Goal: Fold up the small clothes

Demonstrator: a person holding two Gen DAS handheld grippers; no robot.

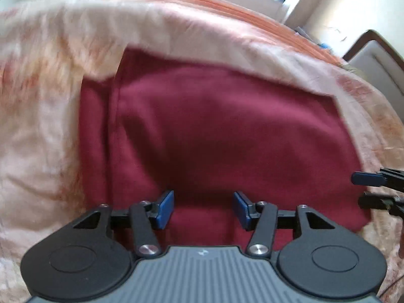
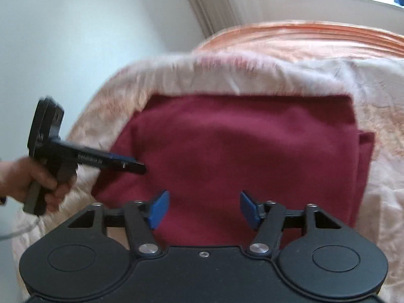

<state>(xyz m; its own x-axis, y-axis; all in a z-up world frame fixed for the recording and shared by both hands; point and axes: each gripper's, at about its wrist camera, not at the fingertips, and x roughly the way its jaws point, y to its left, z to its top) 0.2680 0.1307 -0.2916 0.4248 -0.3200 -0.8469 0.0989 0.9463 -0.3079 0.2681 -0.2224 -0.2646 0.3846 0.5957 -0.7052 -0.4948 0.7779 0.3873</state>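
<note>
**Red cloth lies folded on the bed**

Left wrist view: The left gripper (image 1: 203, 208) hangs over the near edge of the red cloth (image 1: 214, 131). Its blue pads (image 1: 165, 208) are wide apart and hold nothing. The cloth lies flat on a pale blanket (image 1: 38, 126) with orange marks. A fold line runs down the cloth's left side. At the right edge of the picture, the right gripper (image 1: 363, 189) pokes in beside the cloth, with a gap between its two fingers. An orange band (image 1: 227, 2) runs along the far side of the bed. The picture is blurry, so the small creases are hard to see.

Right wrist view: The right gripper (image 2: 204, 208) is over the cloth's (image 2: 240, 151) near edge. Its pads (image 2: 248, 210) are spread wide and hold nothing. The cloth looks like a neat square, with a second layer sticking out on its right side. A hand (image 2: 32, 181) holds the left gripper (image 2: 136, 165) from the left. Its tip is over the cloth's left part. A white wall (image 2: 88, 25) is behind the bed.
</note>
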